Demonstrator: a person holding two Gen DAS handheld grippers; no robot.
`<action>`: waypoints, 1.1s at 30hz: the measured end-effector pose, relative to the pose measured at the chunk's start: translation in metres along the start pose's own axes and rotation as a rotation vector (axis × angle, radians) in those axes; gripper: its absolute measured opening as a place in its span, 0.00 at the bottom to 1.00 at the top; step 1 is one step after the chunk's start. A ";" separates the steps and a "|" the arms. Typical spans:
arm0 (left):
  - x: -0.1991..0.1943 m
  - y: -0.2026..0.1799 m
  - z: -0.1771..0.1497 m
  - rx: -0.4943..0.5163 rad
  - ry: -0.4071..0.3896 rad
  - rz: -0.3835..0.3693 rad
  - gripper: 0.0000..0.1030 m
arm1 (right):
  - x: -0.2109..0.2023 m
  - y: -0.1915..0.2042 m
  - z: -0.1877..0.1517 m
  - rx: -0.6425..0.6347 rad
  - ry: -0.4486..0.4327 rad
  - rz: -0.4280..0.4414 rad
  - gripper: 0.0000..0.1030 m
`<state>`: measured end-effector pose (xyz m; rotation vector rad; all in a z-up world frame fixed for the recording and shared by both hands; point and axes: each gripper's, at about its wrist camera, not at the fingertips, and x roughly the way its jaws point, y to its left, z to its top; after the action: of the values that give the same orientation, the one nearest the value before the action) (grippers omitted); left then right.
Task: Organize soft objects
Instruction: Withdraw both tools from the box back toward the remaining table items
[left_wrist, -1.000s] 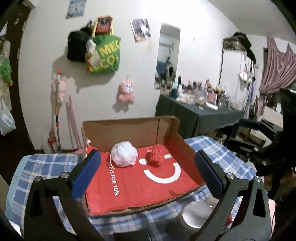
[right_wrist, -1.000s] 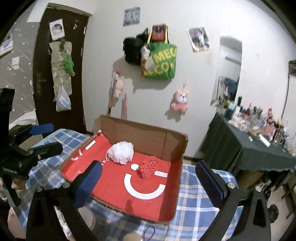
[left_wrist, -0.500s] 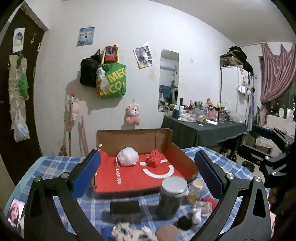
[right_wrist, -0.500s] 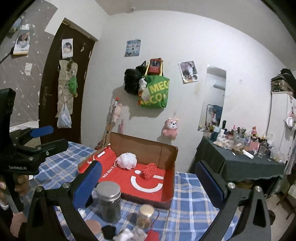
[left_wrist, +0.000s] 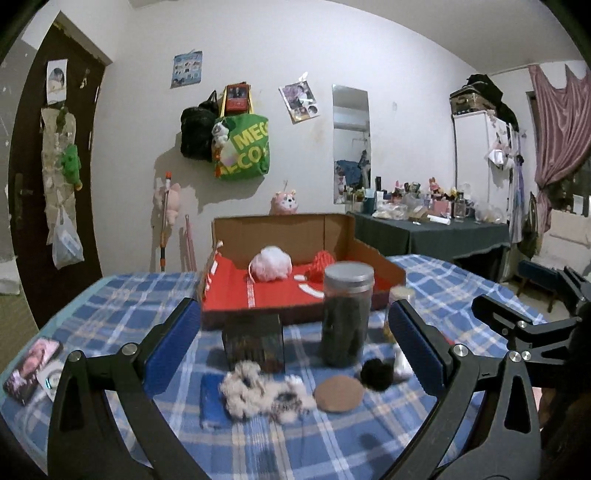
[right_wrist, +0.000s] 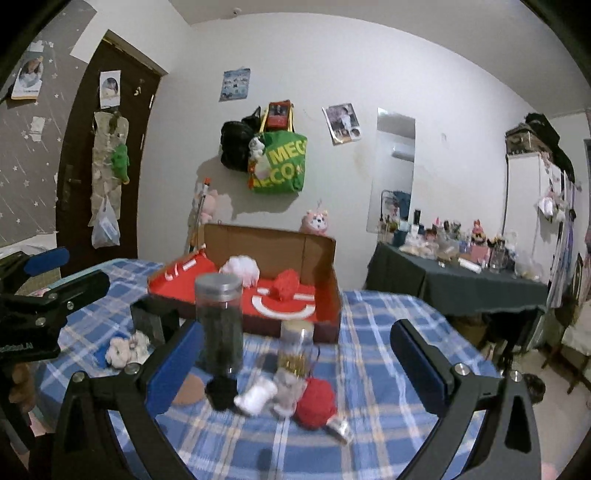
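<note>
Red box (left_wrist: 280, 295) shrank toward frame centre; I've pulled both hand-held grippers (left_wrist: 291, 332) (right_wrist: 295, 354) back, spread, empty; fluffy scrunchie (left_wrist: 258, 391) next.

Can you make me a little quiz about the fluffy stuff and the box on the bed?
1. True or false: the white pouf lies inside the cardboard box.
2. Which soft thing lies outside the box? A black pompom B green pompom C yellow pompom
3. Fill in: the tall jar has a ____ lid.

Key: 1 true. 2 A. 3 silver.
</note>
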<state>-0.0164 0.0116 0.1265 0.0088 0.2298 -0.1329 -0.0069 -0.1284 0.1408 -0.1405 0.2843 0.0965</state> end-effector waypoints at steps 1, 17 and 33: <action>0.001 0.000 -0.004 -0.003 0.007 -0.001 1.00 | -0.001 0.000 -0.004 0.008 0.003 -0.001 1.00; 0.035 0.003 -0.067 -0.064 0.214 0.006 1.00 | 0.023 -0.004 -0.062 0.091 0.158 0.000 1.00; 0.060 0.027 -0.070 -0.085 0.322 0.034 1.00 | 0.050 -0.002 -0.071 0.119 0.238 0.063 1.00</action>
<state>0.0289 0.0324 0.0445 -0.0510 0.5562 -0.0871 0.0216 -0.1372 0.0593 -0.0241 0.5310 0.1252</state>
